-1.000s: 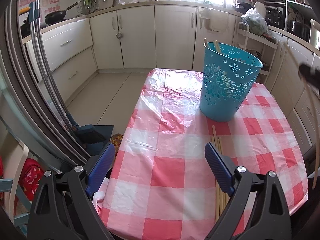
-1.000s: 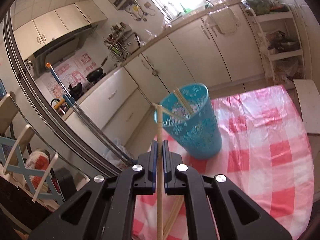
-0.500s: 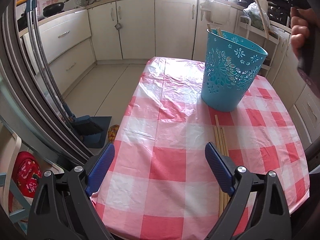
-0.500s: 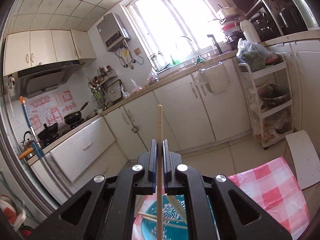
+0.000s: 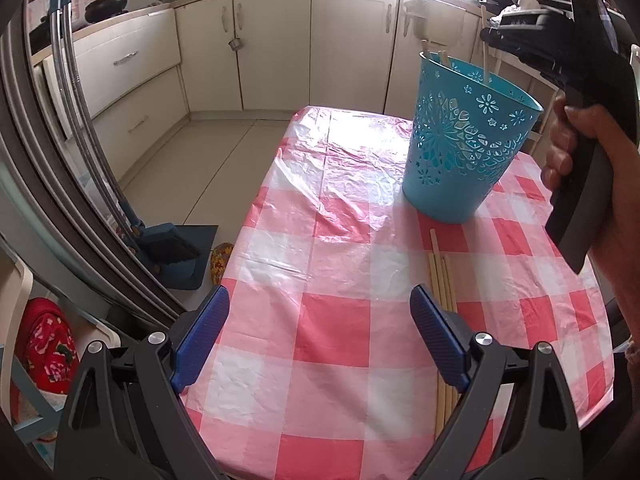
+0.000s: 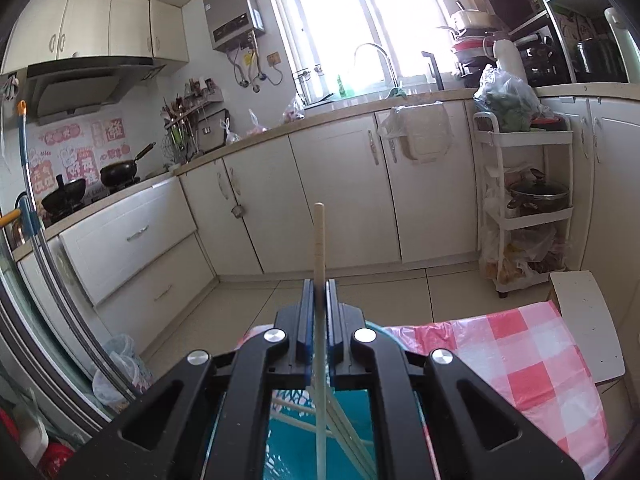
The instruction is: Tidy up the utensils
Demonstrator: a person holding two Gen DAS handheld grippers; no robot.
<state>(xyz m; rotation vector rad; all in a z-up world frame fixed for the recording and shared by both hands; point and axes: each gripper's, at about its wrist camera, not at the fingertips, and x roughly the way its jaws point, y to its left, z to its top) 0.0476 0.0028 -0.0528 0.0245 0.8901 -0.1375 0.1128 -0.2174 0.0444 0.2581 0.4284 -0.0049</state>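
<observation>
1. Several wooden chopsticks (image 5: 442,280) lie on the glossy pink-checked tablecloth (image 5: 340,320), near the perforated blue plastic basket (image 5: 468,140).
2. Right gripper (image 6: 319,296) pinches one chopstick (image 6: 319,240) above the basket.
3. Left gripper (image 5: 320,336) gapes empty; cream cabinets (image 5: 348,44) far.

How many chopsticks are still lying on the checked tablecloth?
3 chopsticks show, lying side by side on the tablecloth in front of the blue basket; the left gripper's finger covers part of them, so another may hide.
</observation>
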